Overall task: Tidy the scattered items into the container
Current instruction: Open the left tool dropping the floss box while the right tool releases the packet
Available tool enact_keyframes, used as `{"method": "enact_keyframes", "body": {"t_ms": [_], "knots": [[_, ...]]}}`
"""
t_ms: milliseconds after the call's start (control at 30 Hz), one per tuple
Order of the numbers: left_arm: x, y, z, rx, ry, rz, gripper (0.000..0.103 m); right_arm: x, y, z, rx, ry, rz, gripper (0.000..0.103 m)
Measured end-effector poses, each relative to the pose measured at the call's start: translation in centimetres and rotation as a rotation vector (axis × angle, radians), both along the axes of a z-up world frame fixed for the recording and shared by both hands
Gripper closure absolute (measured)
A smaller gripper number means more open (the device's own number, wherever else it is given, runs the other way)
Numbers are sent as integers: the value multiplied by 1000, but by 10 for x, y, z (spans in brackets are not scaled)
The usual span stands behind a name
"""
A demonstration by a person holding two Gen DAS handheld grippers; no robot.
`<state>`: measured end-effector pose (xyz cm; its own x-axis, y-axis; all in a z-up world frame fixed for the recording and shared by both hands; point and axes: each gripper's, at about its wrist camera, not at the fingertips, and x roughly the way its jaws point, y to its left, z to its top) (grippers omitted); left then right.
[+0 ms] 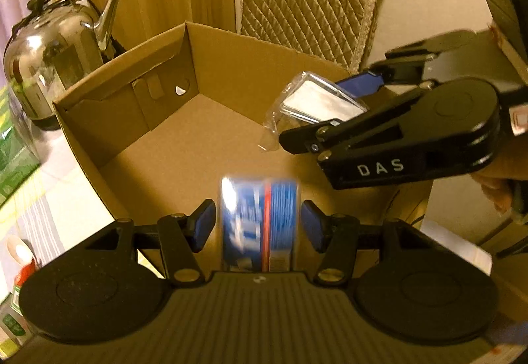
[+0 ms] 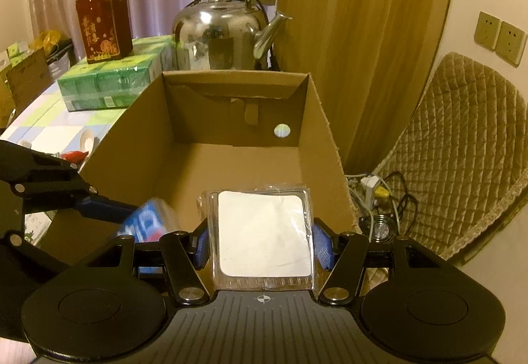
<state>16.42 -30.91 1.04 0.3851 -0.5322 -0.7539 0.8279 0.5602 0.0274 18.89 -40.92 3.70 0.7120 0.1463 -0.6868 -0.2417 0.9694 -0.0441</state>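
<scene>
Holding both grippers over the open cardboard box (image 2: 231, 162), you have one item at each.

Your left gripper (image 1: 257, 225) has its blue pads apart, a gap showing on each side of the blurred blue packet (image 1: 260, 225) between them, above the box's near edge. Your right gripper (image 2: 262, 243) is clamped on the clear-wrapped white square packet (image 2: 264, 232), over the box's near right corner. Behind the box's far wall stands a steel kettle (image 2: 217, 33); green packs (image 2: 109, 83) lie beyond its left wall, on the checked tablecloth (image 2: 49, 129).
</scene>
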Motion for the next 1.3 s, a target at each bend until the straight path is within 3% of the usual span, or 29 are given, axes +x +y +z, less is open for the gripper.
{"method": "enact_keyframes", "body": {"t_ms": [233,500,800,967,1300], "knots": [[1,3,1,-11,-2,5,49,1,-1,0,-2,0,-4,46],[2,31,25,-38,-68,39,48,-1,0,0,-7,19,12,46],[16,84,51,-147,-82,180,43,0,28,-13,-55,92,107,46],[26,108,51,-154,-65,243,41,6,39,-27,-86,153,129,46],[27,128,46,-154,-52,256,40,7,47,-41,-145,203,132,45]]}}
